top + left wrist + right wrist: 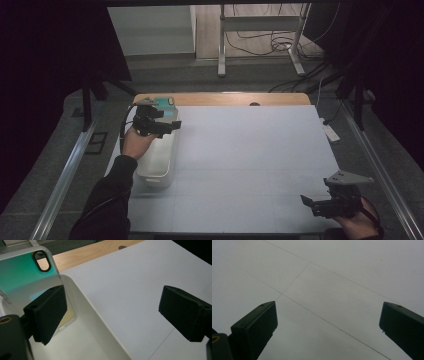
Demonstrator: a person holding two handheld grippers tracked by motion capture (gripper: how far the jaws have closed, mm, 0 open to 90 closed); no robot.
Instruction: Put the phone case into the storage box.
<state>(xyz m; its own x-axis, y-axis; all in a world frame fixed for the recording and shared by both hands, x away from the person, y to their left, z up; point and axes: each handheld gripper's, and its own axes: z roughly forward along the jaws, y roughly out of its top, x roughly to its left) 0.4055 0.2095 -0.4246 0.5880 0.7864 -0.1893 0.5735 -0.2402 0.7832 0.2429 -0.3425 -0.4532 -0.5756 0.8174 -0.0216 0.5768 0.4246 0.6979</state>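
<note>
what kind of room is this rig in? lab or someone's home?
Most likely a lab or recording studio, not a home: black curtains hang on both sides, loose cables trail across the floor around a metal stand, and the pale grey work table sits between floor rails.

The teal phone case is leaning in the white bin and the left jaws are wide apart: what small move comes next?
Probably lift the left gripper up and away from the white bin. Its jaws stand open with nothing between them, and the phone case already leans inside against the bin's wall, seemingly released.
</note>
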